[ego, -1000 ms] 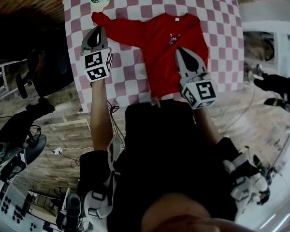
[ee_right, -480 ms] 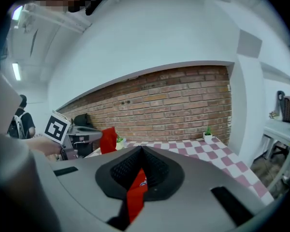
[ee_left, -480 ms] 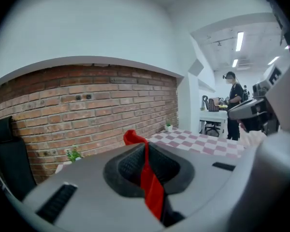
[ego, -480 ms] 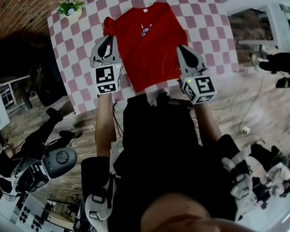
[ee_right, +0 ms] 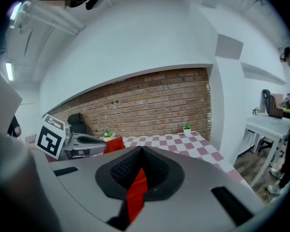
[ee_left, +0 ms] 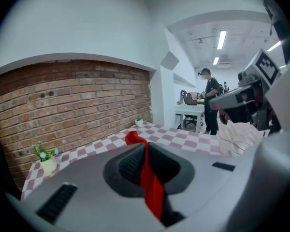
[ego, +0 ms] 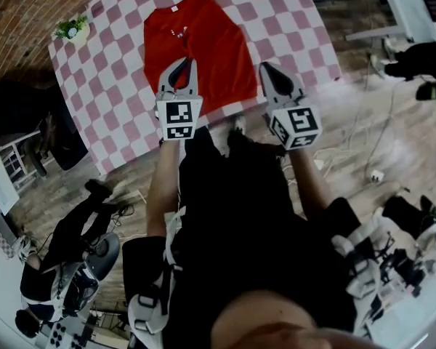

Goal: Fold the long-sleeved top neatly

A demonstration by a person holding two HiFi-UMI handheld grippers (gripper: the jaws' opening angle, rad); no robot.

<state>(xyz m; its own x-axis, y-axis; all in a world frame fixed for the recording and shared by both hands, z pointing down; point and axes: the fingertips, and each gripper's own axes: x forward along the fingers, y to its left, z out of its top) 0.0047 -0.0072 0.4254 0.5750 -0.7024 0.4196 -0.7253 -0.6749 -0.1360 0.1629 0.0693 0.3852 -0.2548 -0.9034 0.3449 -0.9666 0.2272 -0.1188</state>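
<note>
Head view: left claw [ego: 181, 64] and right claw [ego: 268, 69] clenched on red top [ego: 200, 38], potted plant [ego: 72, 28] seemingly well aside

The near hem of the red top [ego: 203, 46] was covered by the left gripper [ego: 182, 62] and the right gripper [ego: 268, 68], so from above the pinched places could not be seen. The print [ego: 179, 32] on its chest was too small to read. In each gripper view only a red strip showed between the jaws; the gripper's body hid the rest. The checked table [ego: 123, 86] was cut off by the head view's top edge.
</note>
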